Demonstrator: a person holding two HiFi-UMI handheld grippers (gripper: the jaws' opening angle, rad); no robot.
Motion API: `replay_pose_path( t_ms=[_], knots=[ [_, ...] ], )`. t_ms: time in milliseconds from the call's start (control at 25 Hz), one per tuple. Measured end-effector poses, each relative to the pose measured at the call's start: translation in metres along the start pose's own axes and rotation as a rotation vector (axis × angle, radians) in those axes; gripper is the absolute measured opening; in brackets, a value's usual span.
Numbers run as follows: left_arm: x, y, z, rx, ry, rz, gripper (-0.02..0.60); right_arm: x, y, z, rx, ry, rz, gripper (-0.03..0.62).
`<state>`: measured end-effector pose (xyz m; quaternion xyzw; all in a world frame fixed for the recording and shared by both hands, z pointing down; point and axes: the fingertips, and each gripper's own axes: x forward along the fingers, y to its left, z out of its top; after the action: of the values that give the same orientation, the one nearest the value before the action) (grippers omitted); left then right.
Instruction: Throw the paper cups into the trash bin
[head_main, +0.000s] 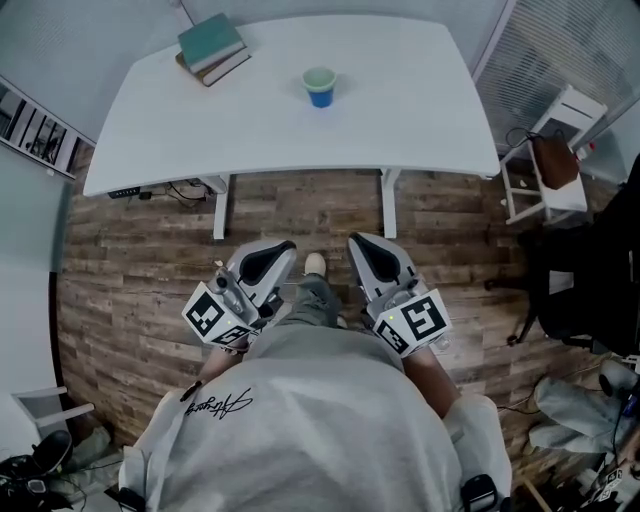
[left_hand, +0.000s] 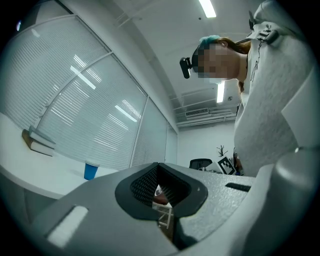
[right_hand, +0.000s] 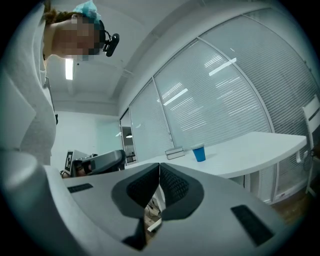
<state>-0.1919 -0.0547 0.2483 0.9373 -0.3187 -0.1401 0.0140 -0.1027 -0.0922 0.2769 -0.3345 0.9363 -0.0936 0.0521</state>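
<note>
blue and upright, the paper cup (head_main: 320, 86) stands on the white tabletop (head_main: 420, 110), well apart from both tools, with a stack of two books (head_main: 212, 48) near the tabletop's far left corner. the head view alone looks down into the cup's open mouth, where only a pale lining shows. it alone also takes in the wooden floor (head_main: 130, 250) and a white stool (head_main: 575, 105) to the right of the tabletop. in that view the left tool (head_main: 272, 256) and the right tool (head_main: 368, 250) hang side by side in front of the person's grey shirt (head_main: 300, 420), short of the tabletop's near edge. only the two gripper views show the wall of slatted blinds (left_hand: 75, 100) behind the tabletop, and the cup from the side. the left gripper view shows the left tool's jaws pressed together at the tips with nothing between them. the right gripper view shows the right tool's jaws meeting the same way, empty.
</note>
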Motion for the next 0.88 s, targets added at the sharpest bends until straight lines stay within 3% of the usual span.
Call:
replay_pose_path(
  t_ms=[880],
  knots=[
    [0.049,0.113,0.015,-0.009,-0.013,-0.031,0.003,0.095,-0.065,0.028,-0.033,-0.013,-0.04,0.011]
  ],
)
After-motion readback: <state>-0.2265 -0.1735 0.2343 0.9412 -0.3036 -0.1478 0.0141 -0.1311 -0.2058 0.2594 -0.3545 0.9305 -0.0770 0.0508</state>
